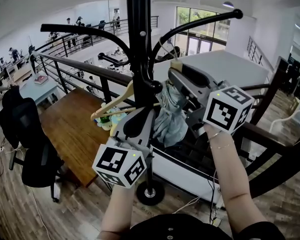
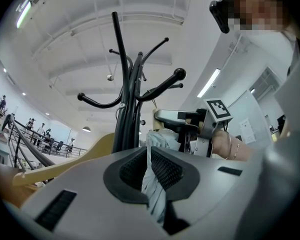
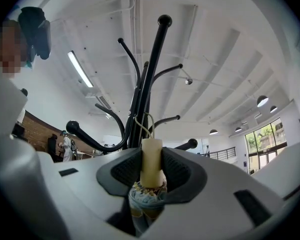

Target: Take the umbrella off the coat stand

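Our right gripper [image 1: 176, 75] is clamped on the umbrella's handle [image 3: 151, 159], and our left gripper [image 1: 145, 116] pinches the cloth [image 2: 152, 184] lower down. This is probably to steady the umbrella [image 1: 170, 115], which hangs by its cord [image 3: 152, 126] on the coat stand [image 1: 138, 34].

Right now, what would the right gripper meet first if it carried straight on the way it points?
Most likely the black metal coat stand's pole, just beyond the cream umbrella handle the right gripper clamps; depth is hard to judge.

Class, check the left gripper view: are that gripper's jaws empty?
No: the left gripper is shut on the umbrella, its pale folded fabric pinched between the pads.
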